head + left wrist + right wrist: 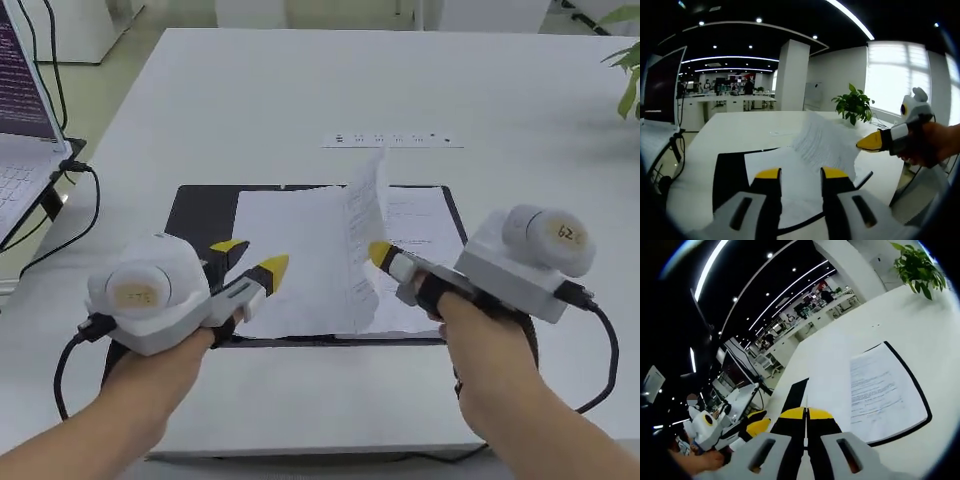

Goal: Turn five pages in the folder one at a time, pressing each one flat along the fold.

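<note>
Nearest, the left gripper (250,255) hovers over the near left corner of the folder (200,215), its 2 jaws apart with nothing between them. The right gripper (381,255) has its jaws pressed together on the edge of 1 page (365,235), which stands nearly upright above the fold. The black folder lies open on the table (300,90), printed sheets on both sides. A white strip (392,139) lies just beyond it, a laptop (20,120) far left.

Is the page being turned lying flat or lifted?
Lifted: the page stands on edge above the open folder, pinched by the shut right gripper.
</note>
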`<state>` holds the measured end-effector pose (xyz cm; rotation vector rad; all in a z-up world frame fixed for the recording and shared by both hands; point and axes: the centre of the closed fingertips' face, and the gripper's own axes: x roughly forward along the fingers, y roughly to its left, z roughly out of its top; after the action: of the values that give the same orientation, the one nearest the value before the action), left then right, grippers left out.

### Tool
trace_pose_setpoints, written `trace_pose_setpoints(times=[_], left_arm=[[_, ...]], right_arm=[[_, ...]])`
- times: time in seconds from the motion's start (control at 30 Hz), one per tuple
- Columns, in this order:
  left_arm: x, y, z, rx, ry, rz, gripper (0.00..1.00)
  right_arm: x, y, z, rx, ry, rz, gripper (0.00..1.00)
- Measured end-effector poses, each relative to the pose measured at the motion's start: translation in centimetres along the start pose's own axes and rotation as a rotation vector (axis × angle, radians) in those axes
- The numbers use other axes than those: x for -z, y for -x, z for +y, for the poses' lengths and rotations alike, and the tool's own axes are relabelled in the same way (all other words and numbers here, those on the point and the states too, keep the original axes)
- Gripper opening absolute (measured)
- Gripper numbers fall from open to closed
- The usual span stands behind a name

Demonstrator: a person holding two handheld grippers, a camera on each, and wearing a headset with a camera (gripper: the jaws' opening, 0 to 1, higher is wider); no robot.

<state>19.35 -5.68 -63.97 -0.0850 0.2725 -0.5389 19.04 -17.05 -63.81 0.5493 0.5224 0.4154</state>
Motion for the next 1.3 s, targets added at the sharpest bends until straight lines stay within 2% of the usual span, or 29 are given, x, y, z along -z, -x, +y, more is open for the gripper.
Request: trace_pose_setpoints(times=[0.13, 0.27, 0.33, 0.53, 0.73, 0.9, 1.1, 1.3], left_arm=[[-0.7, 1.0, 0.8, -0.016, -0.003, -0.016, 0.29], [-1.1, 1.8, 1.5, -0.032, 0.008, -0.027, 0.29], [-1.2, 2.2, 1.8, -0.039, 0.009, -0.033, 0.29], [-1.2, 2.9, 2.9, -0.057, 0.015, -0.036, 0.29], [-0.8, 3.4, 4.0, -0.077, 0.021, -0.032, 0.28], [-0.7, 3.7, 4.6, -0.091, 0.03, -0.033, 0.29], [0.4, 4.1, 5.4, -0.103, 0.015, -0.011, 0.29], [1.2, 4.4, 6.0, -0.112, 0.014, 0.01, 0.28]], right_arm=[[1.0, -1.0, 1.6, -0.016, 0.062, 0.032, 0.0], [2.5, -2.2, 2.9, -0.035, 0.086, 0.071, 0.0], [3.4, -2.8, 3.5, -0.042, 0.121, 0.094, 0.0], [5.1, -4.5, 5.1, -0.057, 0.175, 0.139, 0.0], [6.8, -6.0, 5.9, -0.06, 0.248, 0.186, 0.0], [8.0, -7.1, 6.0, -0.055, 0.289, 0.223, 0.0], [9.6, -8.3, 5.8, -0.05, 0.315, 0.266, 0.0], [11.6, -9.6, 5.3, -0.04, 0.379, 0.32, 0.0]])
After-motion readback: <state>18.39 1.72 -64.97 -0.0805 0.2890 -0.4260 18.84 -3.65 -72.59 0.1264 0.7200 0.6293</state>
